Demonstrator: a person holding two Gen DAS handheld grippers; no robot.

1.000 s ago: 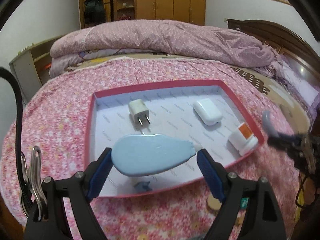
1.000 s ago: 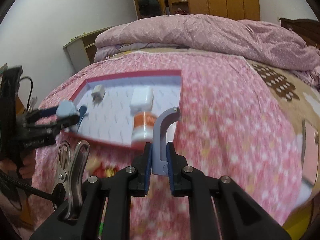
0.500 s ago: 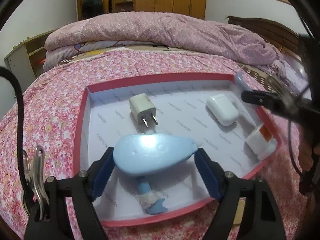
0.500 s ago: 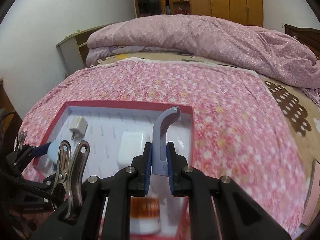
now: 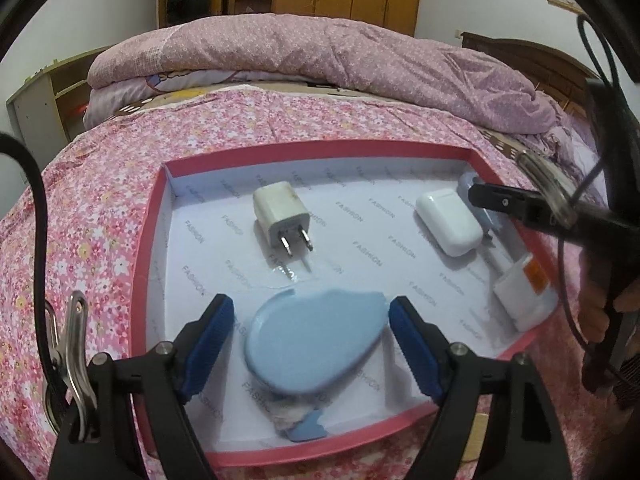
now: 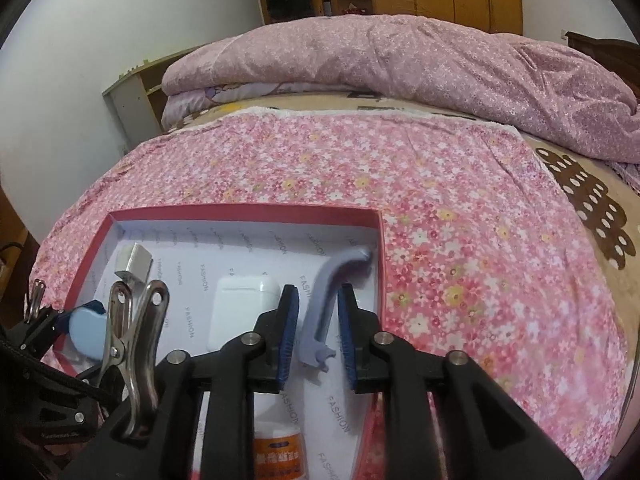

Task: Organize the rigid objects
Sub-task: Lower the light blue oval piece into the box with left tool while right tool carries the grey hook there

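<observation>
tray (image 5: 148,264) on bed | in tray: charger (image 5: 282,214) left, case (image 5: 448,220) right

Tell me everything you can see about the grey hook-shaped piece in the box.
The grey hook-shaped piece looks like matte plastic: a flat stem curving into a hook at its far end, notched at the near end. It lies flat on the box floor along the right wall, beside the white case. The right tongs straddle it, having just opened.

Glossy white plastic earbud case (image 5: 448,220), matt blue plastic scoop (image 5: 316,344), and a smooth printed-paper-lined red box (image 5: 320,145) on soft floral cloth (image 5: 100,216).
</observation>
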